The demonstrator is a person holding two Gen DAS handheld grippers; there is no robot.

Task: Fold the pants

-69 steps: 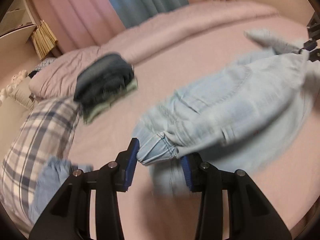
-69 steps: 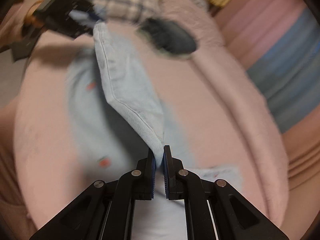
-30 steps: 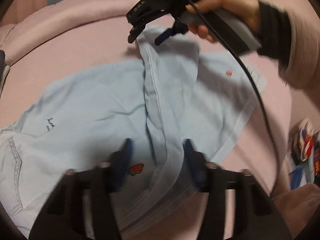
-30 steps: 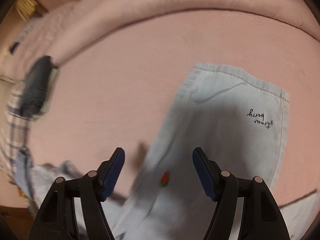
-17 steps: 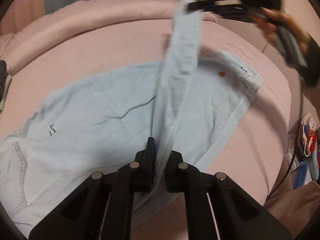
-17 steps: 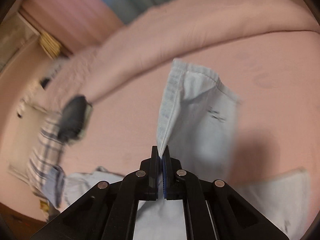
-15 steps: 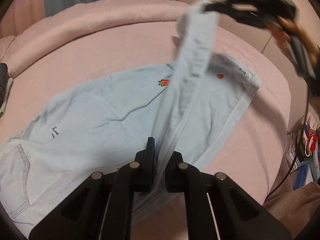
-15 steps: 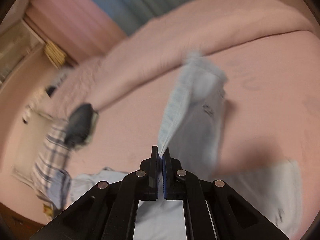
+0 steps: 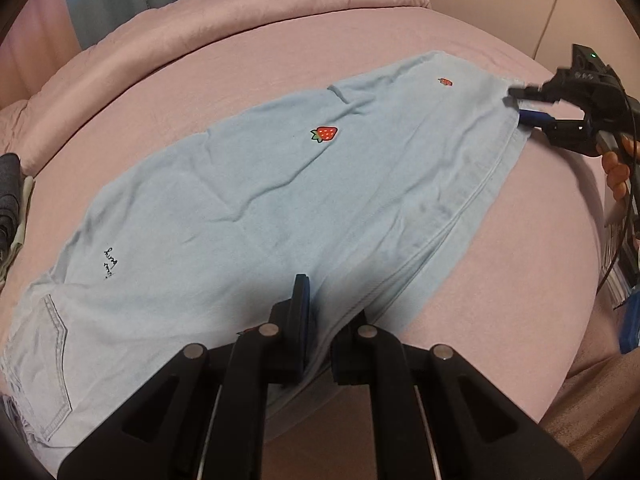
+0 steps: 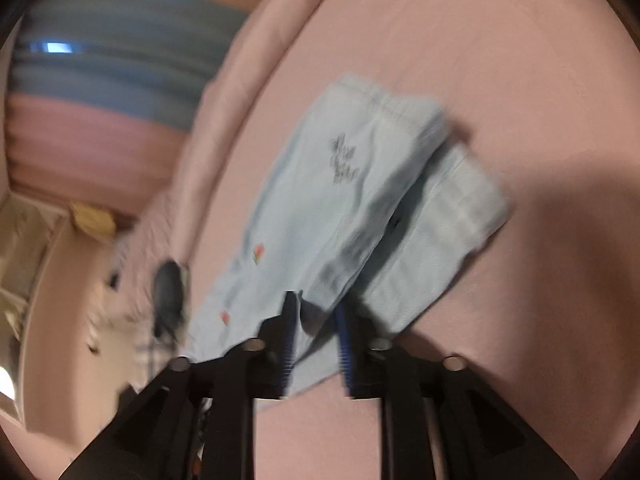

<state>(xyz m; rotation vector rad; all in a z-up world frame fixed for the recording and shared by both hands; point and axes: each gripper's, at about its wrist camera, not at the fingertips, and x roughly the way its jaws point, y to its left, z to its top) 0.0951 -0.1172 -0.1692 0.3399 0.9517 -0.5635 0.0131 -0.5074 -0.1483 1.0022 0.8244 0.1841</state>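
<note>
The light blue pants (image 9: 280,200) with red strawberry patches lie flat on the pink bed, one leg laid over the other. My left gripper (image 9: 320,312) sits at the near edge with a fold of the cloth between its slightly parted jaws. My right gripper (image 9: 528,108) shows at the far right by the leg hems, jaws parted. In the blurred right wrist view the right gripper (image 10: 316,320) is open just over the hem end of the pants (image 10: 340,192).
A rolled pink duvet (image 9: 240,12) runs along the far side of the bed. A dark folded garment (image 9: 8,196) lies at the left edge. Books and a blue item (image 9: 628,280) sit beyond the bed's right edge. A cable trails from the right gripper.
Both grippers carried the lifted leg across and laid it flat over the other leg. The right gripper has opened and let go of the hem; the left jaws have parted a little.
</note>
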